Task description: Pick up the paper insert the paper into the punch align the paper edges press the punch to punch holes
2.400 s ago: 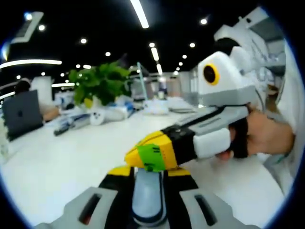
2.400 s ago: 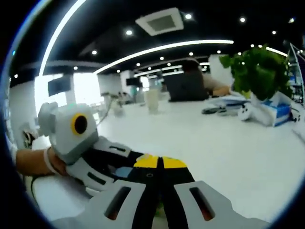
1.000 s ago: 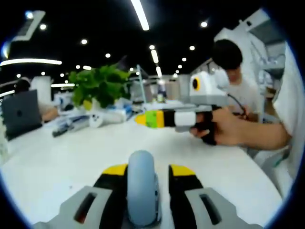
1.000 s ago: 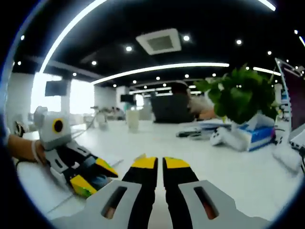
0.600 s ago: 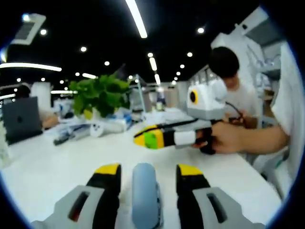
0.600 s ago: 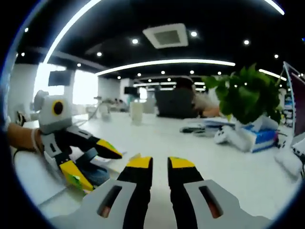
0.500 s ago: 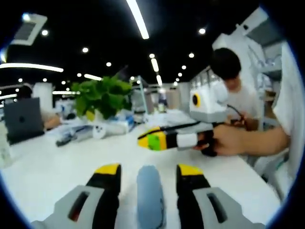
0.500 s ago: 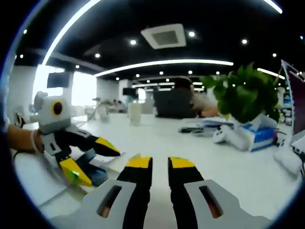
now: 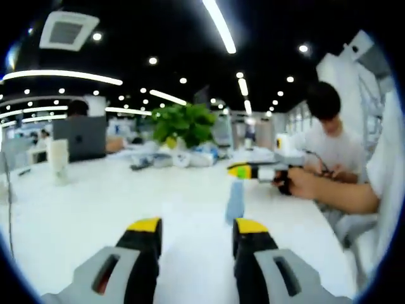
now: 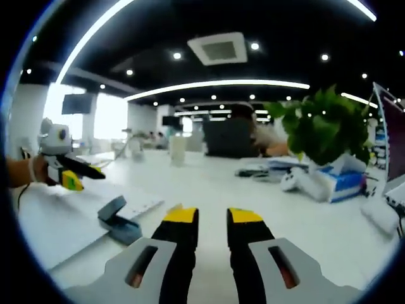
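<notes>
Jaws of left gripper point(image 9: 193, 229) and right gripper point(image 10: 205, 217) parted, empty, off the punch point(image 10: 119, 221).

One punch point(image 10: 119, 221), one paper sheet point(image 10: 63, 221) — two grippers point(image 9: 195, 231) point(image 10: 204, 218).

A long white table point(image 9: 95, 209) runs through an open-plan office, filling the lower half of both views. In the right gripper view, a blue-grey hole punch point(image 10: 119, 221) sits at lower left of the frame on the edge of a white sheet of paper point(image 10: 57, 225) lying flat on the tabletop. In the left gripper view the punch stands right of centre. Farther back, a leafy green potted plant point(image 10: 323, 126) rises at the right, beside a blue-and-white box point(image 10: 345, 180). A white cup point(image 9: 58, 155) stands at the left of the left gripper view, near an open laptop point(image 9: 79, 138).
</notes>
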Tool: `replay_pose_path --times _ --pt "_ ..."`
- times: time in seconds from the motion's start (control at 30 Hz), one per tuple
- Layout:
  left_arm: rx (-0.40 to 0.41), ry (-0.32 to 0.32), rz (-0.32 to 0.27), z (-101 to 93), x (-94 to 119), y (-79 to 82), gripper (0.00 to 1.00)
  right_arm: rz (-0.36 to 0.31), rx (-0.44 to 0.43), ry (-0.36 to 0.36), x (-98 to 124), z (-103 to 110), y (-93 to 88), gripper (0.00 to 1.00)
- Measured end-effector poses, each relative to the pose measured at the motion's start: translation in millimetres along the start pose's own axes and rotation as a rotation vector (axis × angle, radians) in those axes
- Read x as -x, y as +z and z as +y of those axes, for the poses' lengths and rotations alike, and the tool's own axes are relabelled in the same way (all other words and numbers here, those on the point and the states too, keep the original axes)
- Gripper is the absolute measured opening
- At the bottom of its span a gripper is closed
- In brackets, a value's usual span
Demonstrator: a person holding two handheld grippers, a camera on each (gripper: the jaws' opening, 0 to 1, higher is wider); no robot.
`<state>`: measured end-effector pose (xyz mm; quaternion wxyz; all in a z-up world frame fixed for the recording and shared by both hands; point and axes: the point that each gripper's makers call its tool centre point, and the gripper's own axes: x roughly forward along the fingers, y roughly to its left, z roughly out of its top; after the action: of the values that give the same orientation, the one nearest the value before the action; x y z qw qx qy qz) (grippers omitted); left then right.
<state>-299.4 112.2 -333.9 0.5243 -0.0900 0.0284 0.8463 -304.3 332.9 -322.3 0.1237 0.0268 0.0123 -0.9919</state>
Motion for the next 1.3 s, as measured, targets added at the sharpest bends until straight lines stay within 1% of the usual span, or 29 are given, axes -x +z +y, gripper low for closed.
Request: replay_pose_path --times 0.03,0.1,0.17,0.3,0.43,0.47,0.5,0.53,0.57,0.6,0.63,0.7,0.77,0.8,0.83,0.87,0.97,1.0,1.03,1.1,1.23,1.3 --pt "0.015 0.004 0.005 3.9 7 -5.5 0.45 0.002 0.001 0.001 0 0 -0.3 0.21" --pt "0.013 0.02 0.023 8.2 13 -12.8 0.45 0.009 -0.002 0.003 0 2 -1.3 0.22" --pt "0.003 0.029 0.028 9.8 17 -15.1 0.45 0.01 -0.003 0.0 0 2 -1.4 0.22" --pt "-0.012 0.03 0.03 7.7 20 -15.9 0.45 0.01 -0.016 -0.005 2 2 -1.5 0.23" --pt "-0.031 0.02 0.046 3.3 19 -24.4 0.45 0.005 -0.017 -0.001 3 4 -0.7 0.23" --pt "-0.039 0.017 0.056 2.1 18 -27.3 0.45 -0.005 -0.03 0.02 4 6 1.4 0.23" --pt "-0.054 0.013 0.065 0.3 18 -28.2 0.45 -0.029 -0.069 0.049 4 8 5.5 0.23" --pt "-0.06 0.005 0.059 -2.0 18 -27.1 0.45 -0.045 -0.09 0.062 5 8 8.4 0.23" --pt "-0.059 -0.013 0.051 -5.5 18 -26.3 0.45 -0.045 -0.086 0.067 6 7 8.5 0.23" --pt "-0.058 -0.033 0.051 -9.2 18 -27.0 0.46 -0.038 -0.085 0.089 7 8 7.6 0.23" --pt "-0.062 -0.036 0.056 -10.6 18 -28.2 0.47 -0.03 -0.083 0.119 8 10 5.9 0.23" --pt "-0.082 -0.032 0.066 -10.2 18 -30.7 0.47 -0.013 -0.057 0.222 11 19 4.8 0.23" --pt "-0.089 -0.041 0.08 -12.2 17 -34.0 0.47 -0.026 0.009 0.348 18 33 8.7 0.23" --pt "-0.104 -0.057 0.097 -15.0 17 -37.6 0.47 -0.03 0.035 0.442 24 44 10.7 0.23" --pt "-0.127 -0.072 0.11 -17.8 17 -40.5 0.48 -0.019 0.045 0.489 27 49 9.4 0.23" --pt "-0.12 -0.07 0.097 -17.8 16 -36.5 0.48 0.024 0.074 0.569 33 57 3.7 0.24" --pt "-0.116 -0.067 0.096 -17.9 16 -36.9 0.48 0.093 0.155 0.672 34 68 -9.2 0.29" --pt "-0.114 -0.067 0.097 -20.7 16 -37.1 0.48 0.102 0.169 0.699 33 71 -12.3 0.29" --pt "-0.11 -0.07 0.098 -22.4 15 -37.4 0.48 0.11 0.172 0.725 32 74 -15.0 0.31" --pt "-0.104 -0.074 0.098 -21.0 15 -37.7 0.47 0.155 0.176 0.796 28 81 -25.5 0.32" --pt "-0.091 -0.078 0.099 -21.0 16 -38.9 0.47 0.227 0.19 0.896 17 94 -40.5 0.32" --pt "-0.086 -0.082 0.099 -21.1 16 -39.4 0.47 0.225 0.212 0.929 11 98 -40.7 0.32"
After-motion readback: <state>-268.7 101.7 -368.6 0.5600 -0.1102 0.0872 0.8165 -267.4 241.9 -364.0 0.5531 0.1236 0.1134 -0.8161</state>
